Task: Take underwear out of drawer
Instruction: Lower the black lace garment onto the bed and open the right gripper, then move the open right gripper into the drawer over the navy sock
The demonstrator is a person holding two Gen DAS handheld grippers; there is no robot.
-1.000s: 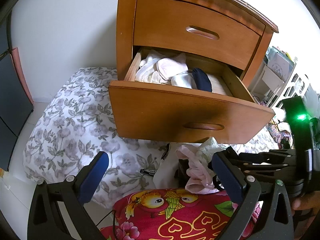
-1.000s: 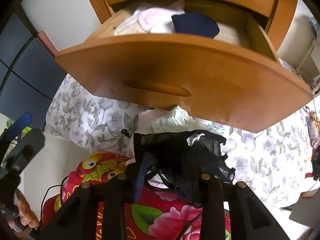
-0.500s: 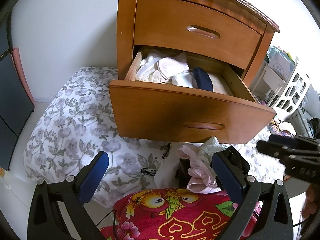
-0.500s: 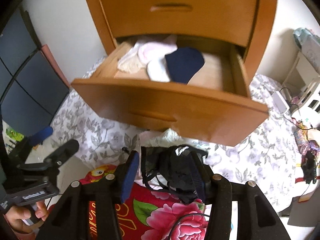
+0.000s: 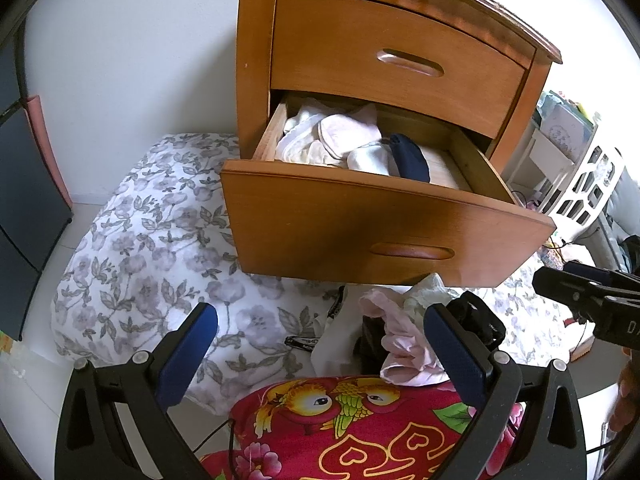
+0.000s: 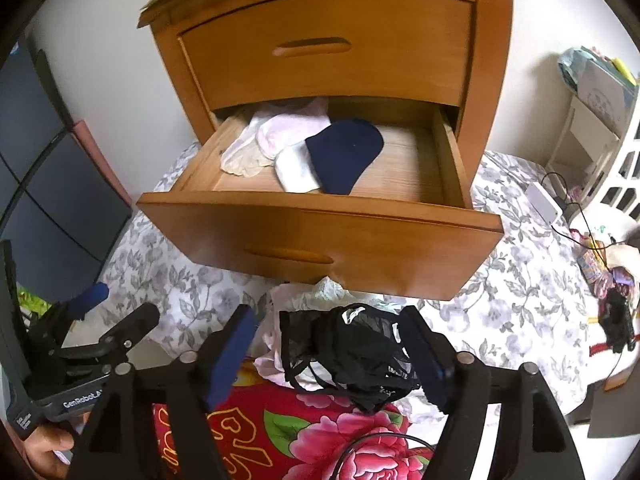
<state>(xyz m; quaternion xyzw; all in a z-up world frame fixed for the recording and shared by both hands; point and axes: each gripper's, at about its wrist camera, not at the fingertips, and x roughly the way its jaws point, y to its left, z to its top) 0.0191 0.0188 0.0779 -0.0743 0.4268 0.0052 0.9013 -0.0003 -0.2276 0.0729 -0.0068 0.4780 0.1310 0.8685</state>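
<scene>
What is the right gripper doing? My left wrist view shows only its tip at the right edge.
Observer: The right gripper is open, and its jaws have just been opening. The black underwear lies between the pads, apparently unclamped.
Operator: Where does that underwear rest?
Observer: On the clothes pile, just below the front of the open drawer.
Operator: How much is left inside the drawer?
Observer: Its right side is bare wood down to the front panel. The navy piece overlaps a white piece, with pale garments to their left.
</scene>
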